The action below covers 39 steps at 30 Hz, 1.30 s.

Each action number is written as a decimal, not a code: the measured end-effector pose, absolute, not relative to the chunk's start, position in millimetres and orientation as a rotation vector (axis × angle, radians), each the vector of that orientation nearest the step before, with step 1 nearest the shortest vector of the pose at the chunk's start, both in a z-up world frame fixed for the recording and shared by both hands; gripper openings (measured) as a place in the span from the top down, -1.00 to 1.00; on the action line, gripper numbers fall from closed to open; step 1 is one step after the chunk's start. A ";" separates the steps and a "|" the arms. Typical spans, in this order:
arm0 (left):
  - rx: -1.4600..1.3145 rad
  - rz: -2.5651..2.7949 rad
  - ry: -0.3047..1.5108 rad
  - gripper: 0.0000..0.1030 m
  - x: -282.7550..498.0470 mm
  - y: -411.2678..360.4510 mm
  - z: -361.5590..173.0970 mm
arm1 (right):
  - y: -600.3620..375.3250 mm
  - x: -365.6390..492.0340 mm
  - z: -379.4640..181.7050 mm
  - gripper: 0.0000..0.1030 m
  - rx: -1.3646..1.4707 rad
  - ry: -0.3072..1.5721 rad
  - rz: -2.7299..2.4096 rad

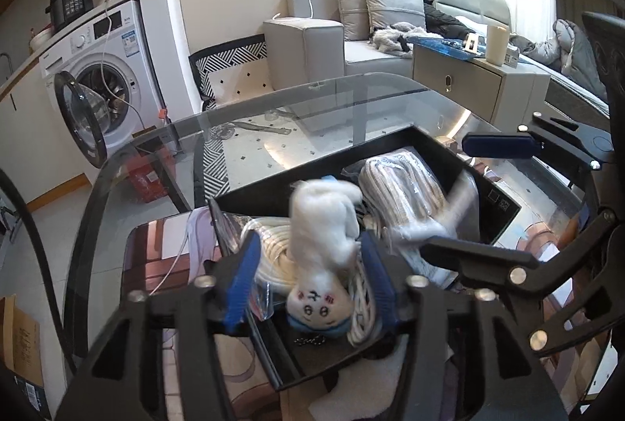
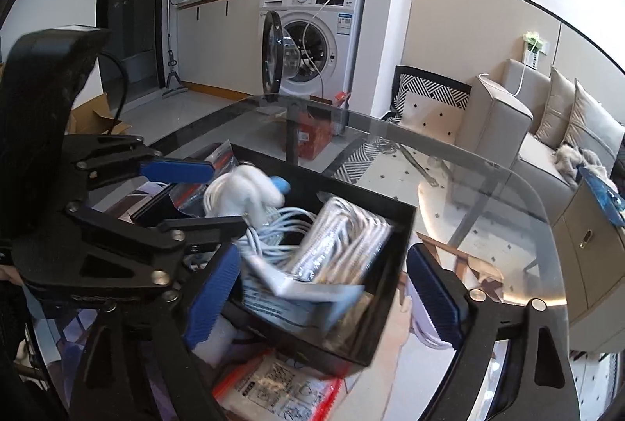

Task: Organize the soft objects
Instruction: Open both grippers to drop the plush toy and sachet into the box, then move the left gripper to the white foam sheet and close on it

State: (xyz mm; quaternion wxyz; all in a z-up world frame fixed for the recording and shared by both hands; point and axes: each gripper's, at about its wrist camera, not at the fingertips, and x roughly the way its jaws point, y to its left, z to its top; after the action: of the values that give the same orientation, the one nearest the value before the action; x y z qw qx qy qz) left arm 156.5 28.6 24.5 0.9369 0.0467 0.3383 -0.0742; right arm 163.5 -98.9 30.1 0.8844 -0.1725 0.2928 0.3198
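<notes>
A white plush doll (image 1: 320,245) with a blue cap lies upside down between the blue pads of my left gripper (image 1: 310,284), over a black box (image 1: 496,210). The pads stand apart from the doll's sides and the doll is blurred. In the box lie a bagged striped cloth (image 1: 402,194) and a coil of white cable (image 1: 273,261). In the right wrist view my right gripper (image 2: 320,296) is open over the box's near side (image 2: 351,343), above the bagged cloth (image 2: 343,245). The doll (image 2: 250,194) and my left gripper (image 2: 195,194) show at the far left.
The box stands on a glass table (image 1: 312,124). A zip bag with red edges (image 2: 273,386) lies in front of the box. Beyond the table stand a washing machine (image 2: 312,38) with its door open, a grey sofa (image 1: 351,30) and a cabinet (image 1: 468,81).
</notes>
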 end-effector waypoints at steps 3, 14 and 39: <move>0.098 -0.151 0.693 -0.34 150.0 27.3 28.1 | -108.2 160.4 35.6 -0.93 -0.328 0.604 0.660; 0.043 -0.139 0.639 -1.00 113.2 41.1 39.5 | -148.7 137.7 50.3 -0.99 -0.224 0.619 0.624; -0.015 -0.106 0.737 -1.00 91.3 36.0 12.3 | -145.2 131.0 -1.5 -0.99 -0.206 0.823 0.630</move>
State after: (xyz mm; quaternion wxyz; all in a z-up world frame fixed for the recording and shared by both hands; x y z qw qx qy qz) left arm 91.3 36.0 12.2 0.9314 -0.0075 0.3601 -0.0515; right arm 131.0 -145.2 -1.5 0.8637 -0.0985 0.3924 0.3004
